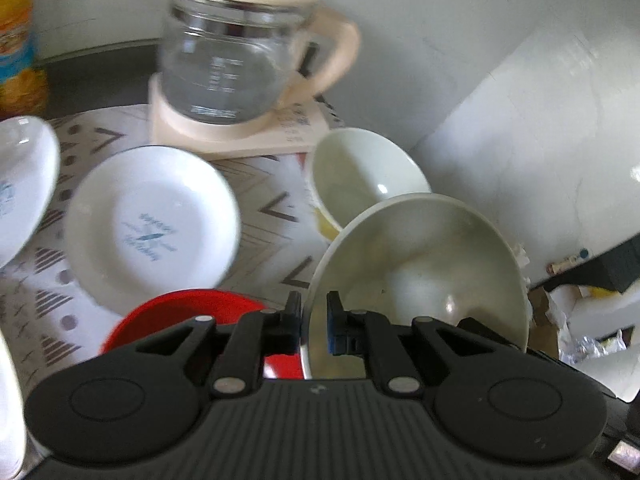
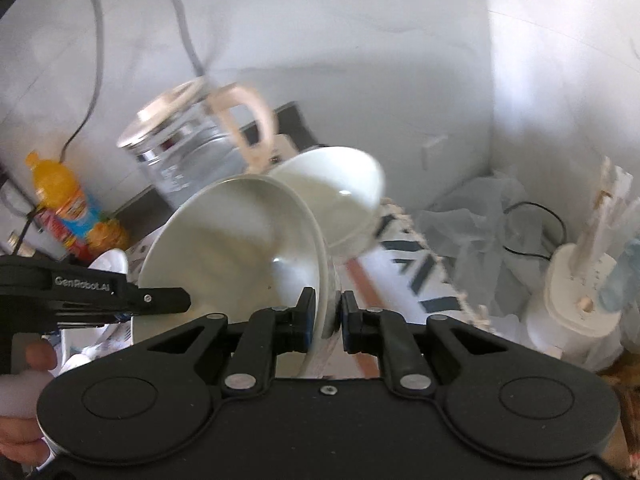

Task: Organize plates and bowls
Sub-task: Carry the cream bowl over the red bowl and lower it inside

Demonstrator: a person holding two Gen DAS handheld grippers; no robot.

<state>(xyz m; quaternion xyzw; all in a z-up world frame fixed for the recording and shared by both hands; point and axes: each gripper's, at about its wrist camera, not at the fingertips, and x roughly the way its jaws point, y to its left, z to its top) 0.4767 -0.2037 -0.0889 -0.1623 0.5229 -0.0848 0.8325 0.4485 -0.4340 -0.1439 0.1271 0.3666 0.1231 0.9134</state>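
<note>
A cream bowl (image 1: 420,272) hangs tilted over the table, and my left gripper (image 1: 314,312) is shut on its near rim. In the right wrist view my right gripper (image 2: 327,312) is shut on the rim of a cream bowl (image 2: 240,240). The left gripper (image 2: 186,300) reaches that bowl's lower left edge, so it looks like the same bowl. A second cream bowl (image 1: 360,172) (image 2: 336,196) lies tilted just behind. A white plate with blue print (image 1: 152,224), a red plate (image 1: 184,312) and another white plate (image 1: 20,184) lie to the left.
A glass kettle (image 1: 236,52) (image 2: 188,152) on a beige base stands at the back on the patterned cloth (image 1: 272,208). An orange drink bottle (image 2: 68,208) stands far left. Plastic bags (image 2: 472,220) and a white appliance (image 2: 572,304) crowd the right. A hand (image 2: 24,364) holds the left gripper.
</note>
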